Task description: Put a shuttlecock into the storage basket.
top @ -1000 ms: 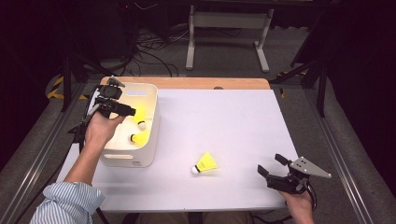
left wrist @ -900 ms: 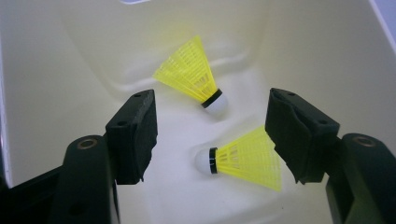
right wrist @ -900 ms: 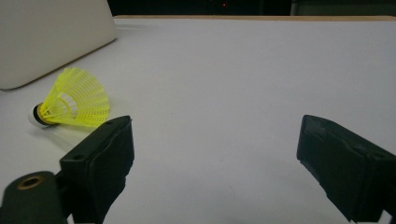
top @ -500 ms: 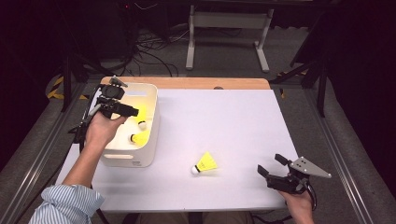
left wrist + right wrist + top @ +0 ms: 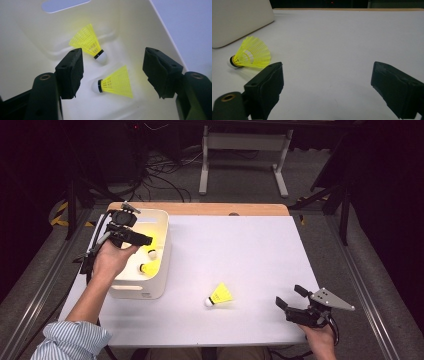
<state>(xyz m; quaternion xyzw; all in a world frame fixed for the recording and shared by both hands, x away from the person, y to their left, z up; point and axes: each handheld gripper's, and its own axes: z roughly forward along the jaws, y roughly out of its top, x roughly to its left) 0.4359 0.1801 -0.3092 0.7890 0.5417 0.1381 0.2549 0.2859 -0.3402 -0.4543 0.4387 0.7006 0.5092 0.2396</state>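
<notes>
A white plastic bin [image 5: 150, 290] stands at the table's left side. Two yellow shuttlecocks [image 5: 150, 252] [image 5: 146, 268] lie on its floor; in the left gripper view they are the upper one [image 5: 88, 42] and the lower one [image 5: 116, 82]. My left gripper [image 5: 145, 240] hangs over the bin, open, with nothing between its jaws [image 5: 112, 53]. A third yellow shuttlecock [image 5: 220, 296] lies on its side on the white tabletop, right of the bin. My right gripper [image 5: 288, 295] rests open near the front right corner, and that shuttlecock [image 5: 252, 56] lies ahead and left of its jaws [image 5: 327, 67].
The white tabletop [image 5: 240, 250] has a wooden strip [image 5: 200, 209] along its far edge. Beyond it are dark floor, cables and a metal stand [image 5: 240, 160]. The bin's outer wall [image 5: 239, 20] rises at the far left in the right gripper view.
</notes>
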